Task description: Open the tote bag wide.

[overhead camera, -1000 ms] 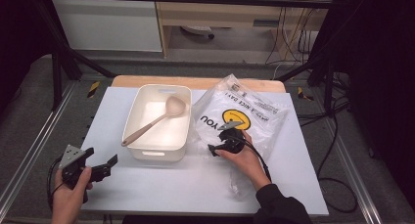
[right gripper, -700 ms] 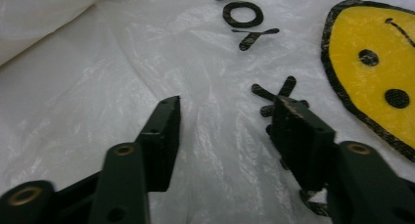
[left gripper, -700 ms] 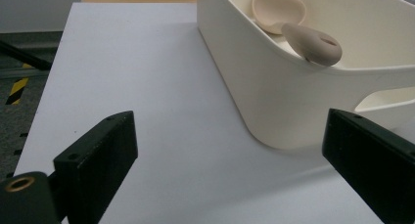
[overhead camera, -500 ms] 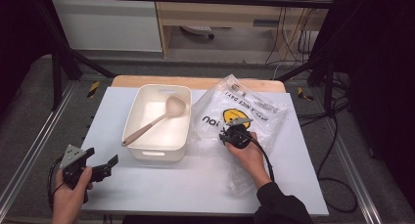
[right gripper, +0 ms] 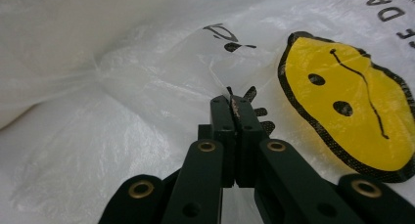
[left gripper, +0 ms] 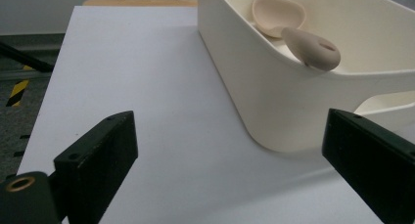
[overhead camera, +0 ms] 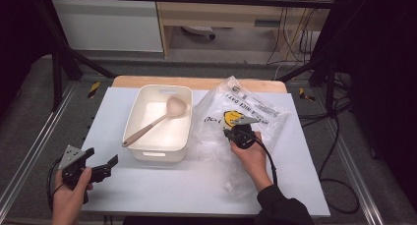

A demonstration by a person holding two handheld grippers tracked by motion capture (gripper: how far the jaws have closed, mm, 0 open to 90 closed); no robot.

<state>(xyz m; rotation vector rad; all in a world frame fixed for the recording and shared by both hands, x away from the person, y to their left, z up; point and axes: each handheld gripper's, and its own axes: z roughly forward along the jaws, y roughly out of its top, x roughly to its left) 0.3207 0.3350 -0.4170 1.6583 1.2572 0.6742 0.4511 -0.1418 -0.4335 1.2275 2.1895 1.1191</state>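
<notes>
A clear plastic bag (overhead camera: 255,109) printed with a yellow smiley face (right gripper: 352,106) lies on the right half of the table. My right gripper (overhead camera: 231,132) has just been closing its jaws, and they now pinch a fold of the bag's film (right gripper: 234,102). The film is drawn up into creases around the tips. My left gripper (overhead camera: 102,157) stands open and empty at the table's front left, its jaws (left gripper: 230,121) wide apart, aimed at the near corner of the white bin (left gripper: 254,87).
The white bin (overhead camera: 157,151) stands left of the bag and holds a beige spoon (overhead camera: 157,119), whose handle end (left gripper: 313,48) rests on the near rim. The white tabletop (overhead camera: 196,185) ends at a wooden strip (overhead camera: 196,82) at the back.
The right gripper's jaws went from open to shut on the bag's film. The right hand moved a little right and up, bunching the bag. The left gripper stayed still.
</notes>
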